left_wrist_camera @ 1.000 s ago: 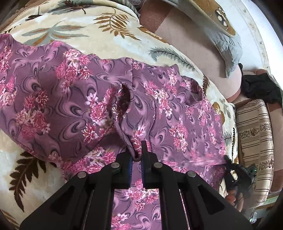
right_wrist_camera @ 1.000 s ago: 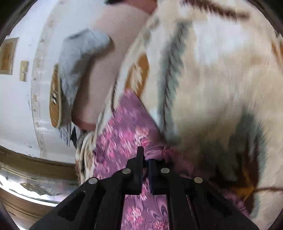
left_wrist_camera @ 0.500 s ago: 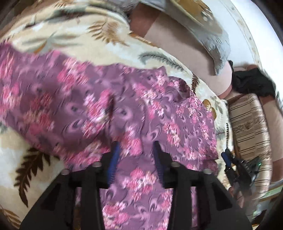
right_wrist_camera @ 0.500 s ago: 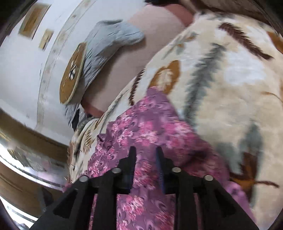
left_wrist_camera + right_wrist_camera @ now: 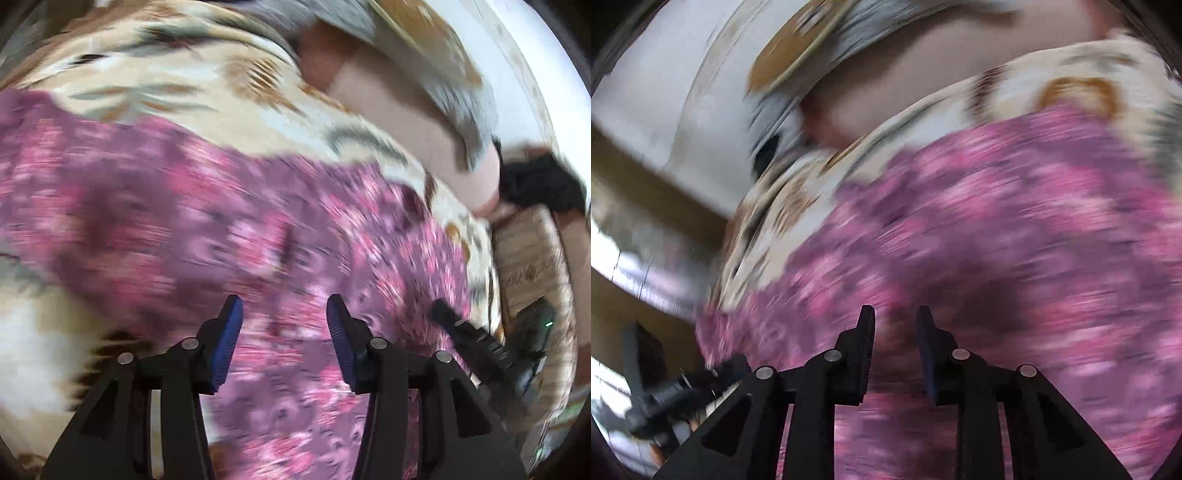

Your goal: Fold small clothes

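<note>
A purple garment with pink flowers (image 5: 184, 221) lies spread on a cream leaf-print blanket (image 5: 166, 85); both views are blurred by motion. My left gripper (image 5: 284, 306) hovers over the garment's near part. Its blue-padded jaws are opening, and nothing is pinched between them. The right gripper (image 5: 480, 343) shows at the garment's right edge in the left wrist view. In the right wrist view the right gripper (image 5: 895, 314) stands open a little above the same garment (image 5: 1015, 240), holding nothing. The left gripper (image 5: 665, 391) appears at the lower left there.
A grey pillow (image 5: 454, 85) rests on a pinkish sheet (image 5: 399, 107) beyond the blanket. A black bundle (image 5: 535, 184) and a striped cushion (image 5: 528, 266) lie at the right. In the right wrist view the blanket's edge (image 5: 783, 206) drops off at the left.
Both grippers were shut on folds of the garment; both have let go and opened. The right gripper has swung and rolled over the garment, the left has pulled back slightly.
</note>
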`<state>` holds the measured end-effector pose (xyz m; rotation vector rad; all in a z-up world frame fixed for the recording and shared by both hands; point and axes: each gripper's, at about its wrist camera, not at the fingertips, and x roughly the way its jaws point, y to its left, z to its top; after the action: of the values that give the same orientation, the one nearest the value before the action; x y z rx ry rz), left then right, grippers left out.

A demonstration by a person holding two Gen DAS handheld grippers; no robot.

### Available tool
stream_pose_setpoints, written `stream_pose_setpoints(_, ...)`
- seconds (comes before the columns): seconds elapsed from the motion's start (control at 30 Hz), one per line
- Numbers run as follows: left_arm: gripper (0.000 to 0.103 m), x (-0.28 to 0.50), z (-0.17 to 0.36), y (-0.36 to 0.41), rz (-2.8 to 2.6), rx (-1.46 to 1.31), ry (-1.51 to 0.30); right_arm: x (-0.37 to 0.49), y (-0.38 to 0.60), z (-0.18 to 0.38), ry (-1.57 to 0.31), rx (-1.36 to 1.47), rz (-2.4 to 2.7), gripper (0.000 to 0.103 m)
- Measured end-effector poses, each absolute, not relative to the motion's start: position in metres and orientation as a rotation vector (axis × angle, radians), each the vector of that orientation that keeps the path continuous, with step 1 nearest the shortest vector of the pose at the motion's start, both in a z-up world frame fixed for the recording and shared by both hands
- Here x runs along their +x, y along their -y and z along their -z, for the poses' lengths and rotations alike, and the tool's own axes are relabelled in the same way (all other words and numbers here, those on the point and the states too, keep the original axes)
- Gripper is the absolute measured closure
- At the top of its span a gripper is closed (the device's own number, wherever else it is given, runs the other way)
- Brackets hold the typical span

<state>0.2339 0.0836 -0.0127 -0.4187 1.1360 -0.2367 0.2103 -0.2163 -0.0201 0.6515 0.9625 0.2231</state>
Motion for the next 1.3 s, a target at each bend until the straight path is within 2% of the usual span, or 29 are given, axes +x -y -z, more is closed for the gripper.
stream_pose_setpoints(0.13, 0.053, 0.233, 0.004, -0.160, 0.096, -0.478, -1.089, 0.227, 0.144, 0.035, -1.042, 0.635, -0.377, 0.077)
stream_pose_setpoints(0.2, 0.053, 0.233, 0.003, -0.209, 0.011, -0.522, -1.073, 0.226, 0.119, 0.042, -1.055, 0.605, -0.412, 0.072)
stream_pose_setpoints(0.27, 0.053, 0.232, 0.005, -0.251, -0.058, -0.586, -1.060, 0.219, 0.111, 0.042, -0.976, 0.543, -0.395, 0.068)
stream_pose_setpoints(0.4, 0.049, 0.231, 0.020, -0.324, -0.188, -0.734, -1.025, 0.215, 0.109, 0.046, -0.926, 0.471, -0.399, 0.068)
stream_pose_setpoints(0.63, 0.041, 0.251, 0.059, -0.355, -0.194, -0.903, -0.986, 0.215, 0.106, 0.046, -0.919, 0.431, -0.388, 0.068)
stream_pose_setpoints(0.7, 0.037, 0.258, 0.062, -0.352, -0.191, -0.938, -0.948, 0.215, 0.106, 0.046, -0.919, 0.439, -0.391, 0.068)
stream_pose_setpoints(0.77, 0.037, 0.264, 0.060, -0.352, -0.173, -0.984, -0.909, 0.215, 0.107, 0.046, -0.920, 0.444, -0.393, 0.068)
stream_pose_setpoints(0.8, 0.041, 0.267, 0.060, -0.350, -0.148, -1.009, -0.898, 0.216, 0.106, 0.046, -0.920, 0.444, -0.393, 0.068)
stream_pose_setpoints(0.83, 0.062, 0.271, 0.056, -0.352, -0.131, -1.020, -0.889, 0.216, 0.105, 0.047, -0.920, 0.445, -0.393, 0.068)
stream_pose_setpoints(0.87, 0.072, 0.274, 0.053, -0.350, -0.119, -1.019, -0.891, 0.216, 0.105, 0.047, -0.920, 0.446, -0.393, 0.068)
stream_pose_setpoints(0.9, 0.089, 0.278, 0.049, -0.348, -0.107, -1.005, -0.891, 0.216, 0.105, 0.047, -0.922, 0.448, -0.394, 0.068)
stream_pose_setpoints(0.93, 0.096, 0.279, 0.042, -0.345, -0.099, -0.979, -0.889, 0.215, 0.107, 0.047, -0.923, 0.451, -0.395, 0.068)
stream_pose_setpoints(1.17, 0.098, 0.275, -0.012, -0.302, -0.015, -0.842, -0.853, 0.221, 0.114, 0.032, -1.009, 0.429, -0.390, 0.069)
stream_pose_setpoints(1.3, 0.098, 0.271, -0.042, -0.259, 0.077, -0.759, -0.831, 0.208, 0.154, 0.021, -0.983, 0.481, -0.311, 0.066)
